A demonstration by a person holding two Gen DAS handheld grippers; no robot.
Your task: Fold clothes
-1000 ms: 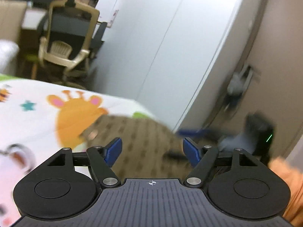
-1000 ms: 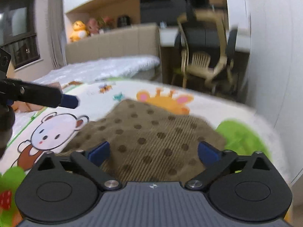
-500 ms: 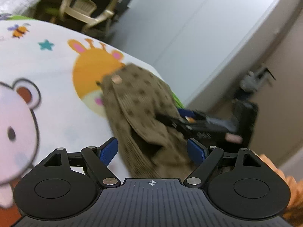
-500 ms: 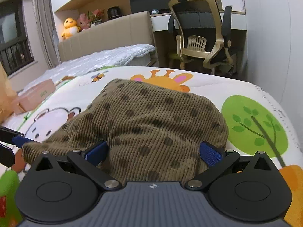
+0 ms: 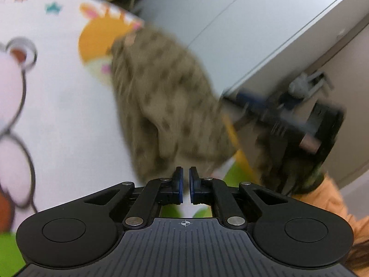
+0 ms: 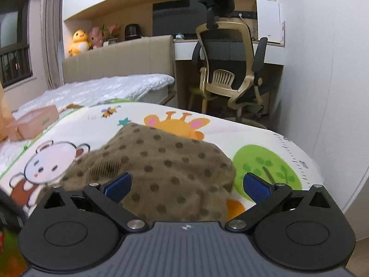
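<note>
Garment (image 6: 166, 168), brown corduroy with dark dots, lies crumpled on the cartoon mat (image 6: 258, 138), covering part of the orange giraffe print.

Your left gripper (image 5: 186, 185) has its blue pads nearly together, with only a thin slit between them. Nothing shows inside that slit. The garment's near edge (image 5: 175, 124) sits just beyond the tips, but the blur hides whether the pads touch it. From this view the cloth runs from the tips away toward the far edge of the mat (image 5: 57, 97), with a fold down its middle.

Your right gripper (image 6: 186, 184) has its fingers wide apart and holds nothing. The near part of the garment lies between the two pads, under them; you cannot tell whether either pad touches the cloth. In the left wrist view your right gripper (image 5: 286, 117) shows as a dark blurred shape to the right of the garment, off the mat's edge, with your orange sleeve (image 5: 332, 198) at the near right.

Farther out in the right wrist view, a bear print (image 6: 50, 159) sits left of the garment and a green tree print (image 6: 265, 168) to its right. A cardboard box (image 6: 32, 122) rests at the far left. Beyond the mat stand a bed (image 6: 103, 90) and a chair (image 6: 230, 69) at a desk.
</note>
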